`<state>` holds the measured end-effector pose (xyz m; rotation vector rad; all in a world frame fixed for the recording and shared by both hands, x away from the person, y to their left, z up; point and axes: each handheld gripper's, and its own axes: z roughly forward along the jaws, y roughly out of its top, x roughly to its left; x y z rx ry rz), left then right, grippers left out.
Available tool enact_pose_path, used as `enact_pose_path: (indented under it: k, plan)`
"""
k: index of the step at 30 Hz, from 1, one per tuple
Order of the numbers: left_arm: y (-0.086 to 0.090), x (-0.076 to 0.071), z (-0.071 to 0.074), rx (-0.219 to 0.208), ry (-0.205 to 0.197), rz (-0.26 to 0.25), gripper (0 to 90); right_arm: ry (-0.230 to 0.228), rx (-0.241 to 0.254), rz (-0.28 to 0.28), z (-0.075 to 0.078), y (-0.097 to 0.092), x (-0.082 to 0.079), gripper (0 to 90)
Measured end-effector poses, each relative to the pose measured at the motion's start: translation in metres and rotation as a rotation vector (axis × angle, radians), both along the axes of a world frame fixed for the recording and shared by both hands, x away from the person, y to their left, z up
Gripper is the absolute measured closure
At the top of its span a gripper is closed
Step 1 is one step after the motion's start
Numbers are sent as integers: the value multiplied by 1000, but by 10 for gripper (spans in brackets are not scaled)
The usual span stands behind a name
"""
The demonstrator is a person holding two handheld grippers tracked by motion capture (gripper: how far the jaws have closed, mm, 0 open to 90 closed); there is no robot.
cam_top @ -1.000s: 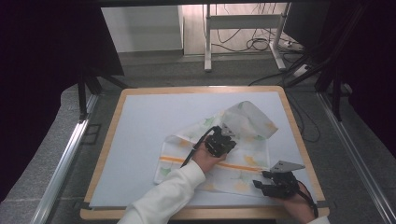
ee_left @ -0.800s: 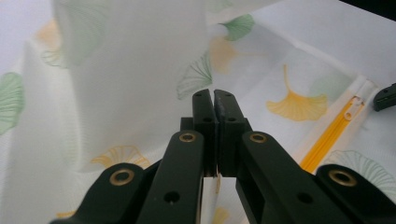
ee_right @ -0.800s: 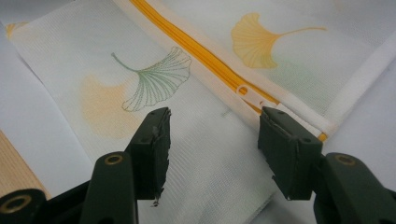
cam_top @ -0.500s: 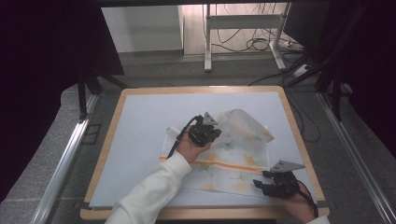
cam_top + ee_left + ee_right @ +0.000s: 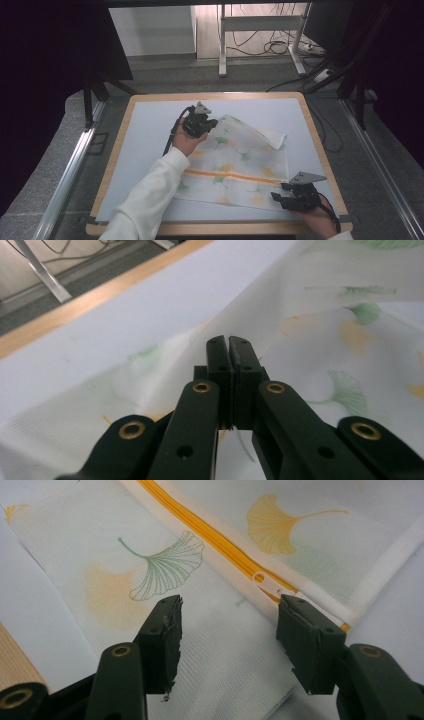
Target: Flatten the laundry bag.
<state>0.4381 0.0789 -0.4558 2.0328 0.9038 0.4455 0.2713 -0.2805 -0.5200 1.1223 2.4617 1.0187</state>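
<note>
Our left gripper [image 5: 212, 123], pinching the mesh laundry bag [image 5: 240, 165] toward the table's [image 5: 150, 115] far edge, could lose the thin mesh; our right gripper [image 5: 276, 198] stays spread.

Your high view is evenly lit over the pale blue, wood-rimmed tabletop [image 5: 150, 130], while the room's sides fall to near black and the far floor glows brighter. Shadows are soft and short. In your left gripper view the black jaws are sharp and the white leaf-printed mesh cloth [image 5: 350, 340] beyond them blurs; your right gripper view is crisp, without glare.
</note>
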Motion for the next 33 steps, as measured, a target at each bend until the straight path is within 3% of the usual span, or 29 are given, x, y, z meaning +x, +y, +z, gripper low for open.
enact_pose_path:
  k: [10, 18, 24, 33]
  plan:
    - [12, 39, -6, -21, 28, 22, 900, 1, 5, 3, 0, -1, 0, 433]
    - [19, 45, -7, -13, 39, 36, 900, 0, 4, 4, 0, -1, 1, 433]
    - [28, 51, -8, -8, 33, 77, 900, -2, 1, 4, 0, 0, 0, 432]
    - [57, 78, -12, 6, 33, 143, 899, -2, 1, 4, 0, 0, 1, 432]
